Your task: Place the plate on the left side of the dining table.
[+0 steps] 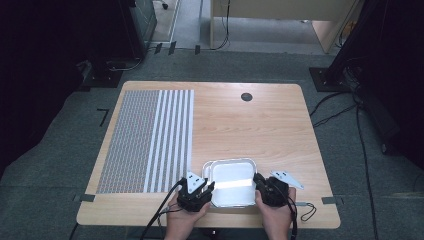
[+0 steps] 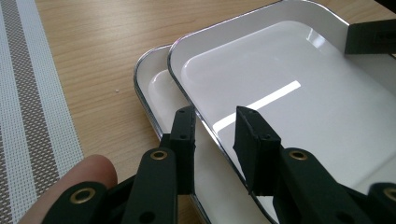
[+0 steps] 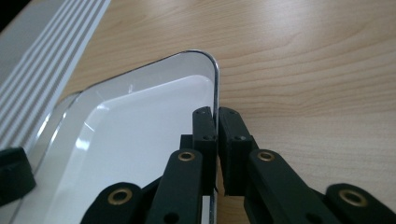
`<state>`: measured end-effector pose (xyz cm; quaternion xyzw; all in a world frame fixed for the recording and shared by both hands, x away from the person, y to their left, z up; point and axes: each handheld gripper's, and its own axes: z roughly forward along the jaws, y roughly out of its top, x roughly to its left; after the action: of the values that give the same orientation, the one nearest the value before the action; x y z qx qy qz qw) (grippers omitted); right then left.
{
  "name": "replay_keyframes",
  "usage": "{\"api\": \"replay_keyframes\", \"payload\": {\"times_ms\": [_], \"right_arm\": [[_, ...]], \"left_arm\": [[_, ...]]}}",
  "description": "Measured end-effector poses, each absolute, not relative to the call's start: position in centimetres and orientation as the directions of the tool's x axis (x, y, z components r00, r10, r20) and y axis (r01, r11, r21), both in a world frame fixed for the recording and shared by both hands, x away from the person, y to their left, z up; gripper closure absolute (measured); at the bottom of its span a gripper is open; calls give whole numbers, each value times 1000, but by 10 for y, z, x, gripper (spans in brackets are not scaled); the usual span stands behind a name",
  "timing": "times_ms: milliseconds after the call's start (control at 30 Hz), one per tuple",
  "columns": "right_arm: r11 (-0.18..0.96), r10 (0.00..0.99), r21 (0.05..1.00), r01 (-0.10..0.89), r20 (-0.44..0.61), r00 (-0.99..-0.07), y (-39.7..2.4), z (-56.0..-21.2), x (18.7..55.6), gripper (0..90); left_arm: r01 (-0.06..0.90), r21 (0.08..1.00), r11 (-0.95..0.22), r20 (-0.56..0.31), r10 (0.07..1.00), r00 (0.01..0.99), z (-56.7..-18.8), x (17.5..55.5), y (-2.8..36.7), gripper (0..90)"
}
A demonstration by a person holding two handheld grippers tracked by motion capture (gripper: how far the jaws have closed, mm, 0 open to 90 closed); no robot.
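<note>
Right gripper (image 3: 217, 140) is clenched on the upper white tray's (image 3: 140, 140) rim. Left gripper (image 2: 215, 140) straddles the opposite rim, released; clench before lifting level off the lower tray (image 2: 152, 86).

Landmark: the top white tray (image 1: 231, 181) — everything below is placed off that.
Left gripper (image 1: 201, 189): sits at the tray's left edge, jaws parted with the rim running between them, one jaw outside and one over the inside.
Right gripper (image 1: 261, 186): at the tray's right edge, jaws pinched tight on the rim — basically no gap.
Left hand (image 1: 186, 219): below the tray's near-left corner, wrapped under its gripper; a fingertip (image 2: 74, 186) pokes up beside the jaw arms.
Right hand (image 1: 276, 214): below the tray's near-right corner, cupping its gripper.
</note>
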<state>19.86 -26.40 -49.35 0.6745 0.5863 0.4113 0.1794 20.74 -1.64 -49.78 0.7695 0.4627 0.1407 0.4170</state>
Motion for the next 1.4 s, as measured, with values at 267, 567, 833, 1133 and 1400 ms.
{"api": "replay_keyframes", "payload": {"times_ms": [267, 567, 833, 1133, 1400], "right_arm": [[-342, 910, 699, 628, 413, 36, -268, -496, 196, 894], [-357, 903, 710, 607, 429, 30, -265, -491, 189, 894], [-341, 903, 715, 610, 429, 2, -255, -483, 193, 896], [-334, 902, 720, 608, 432, -17, -235, -473, 206, 896], [-337, 893, 718, 609, 449, -35, -214, -466, 219, 897]], "left_arm": [[608, 762, -222, -190, 821, 538, -502, 208, -21, 670], [591, 781, -203, -180, 833, 523, -495, 206, -20, 746], [581, 793, -183, -168, 851, 498, -485, 211, -10, 773], [572, 806, -153, -165, 870, 465, -475, 219, 7, 783], [562, 818, -117, -168, 888, 429, -463, 231, 30, 796]]}}
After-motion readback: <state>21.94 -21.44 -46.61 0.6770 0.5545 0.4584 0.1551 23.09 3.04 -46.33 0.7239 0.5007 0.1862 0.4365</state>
